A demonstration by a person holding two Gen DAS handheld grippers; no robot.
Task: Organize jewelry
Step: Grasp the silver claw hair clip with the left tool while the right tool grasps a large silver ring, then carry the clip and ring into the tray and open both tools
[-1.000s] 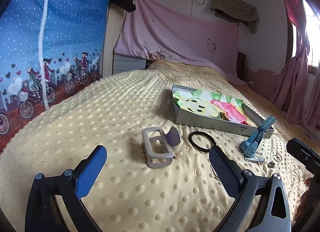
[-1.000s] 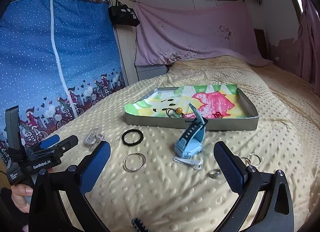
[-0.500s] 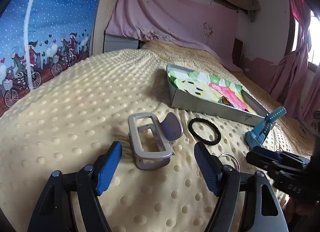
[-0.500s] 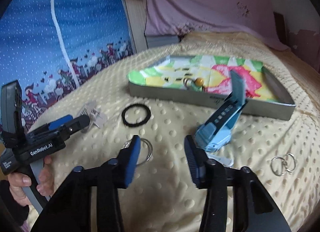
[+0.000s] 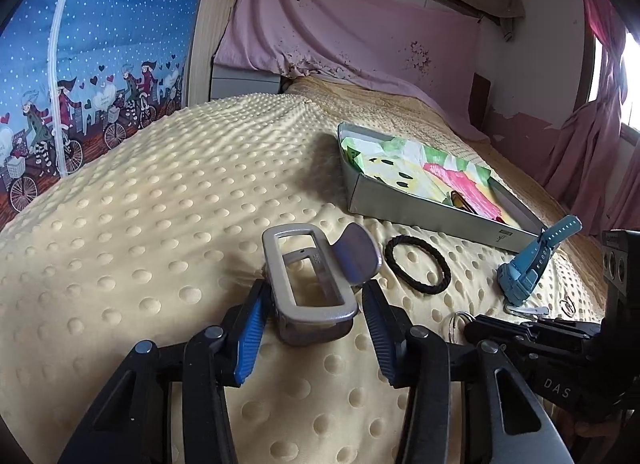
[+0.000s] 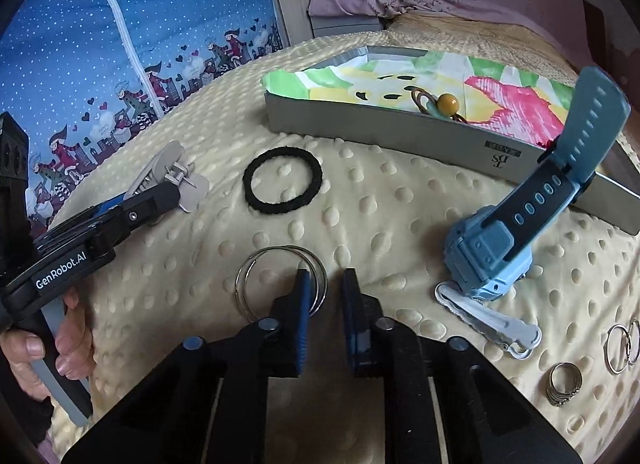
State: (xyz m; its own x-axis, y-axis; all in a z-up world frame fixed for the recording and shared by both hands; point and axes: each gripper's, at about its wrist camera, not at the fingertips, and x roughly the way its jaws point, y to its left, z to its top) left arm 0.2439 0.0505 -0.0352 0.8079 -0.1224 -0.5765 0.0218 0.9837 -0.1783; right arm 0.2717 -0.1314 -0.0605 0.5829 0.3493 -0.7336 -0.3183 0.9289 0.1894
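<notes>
The left claw (image 5: 316, 322) has been closing around the grey hair clip (image 5: 310, 284) on the bed (image 5: 160, 224); its left pad touches the clip, the right stands just off. The right claw (image 6: 324, 304) has just been closing and grips the silver rings' (image 6: 256, 284) rim; the tray (image 6: 400, 128) lies well beyond.

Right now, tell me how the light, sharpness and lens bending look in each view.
Left wrist view: sharp, with strong fisheye bending and black corners; the window at the right edge is blown out white, and the tray casts a soft shadow on the blanket. Right wrist view: even daylight without glare, same curved edges, the watch crisp.
</notes>
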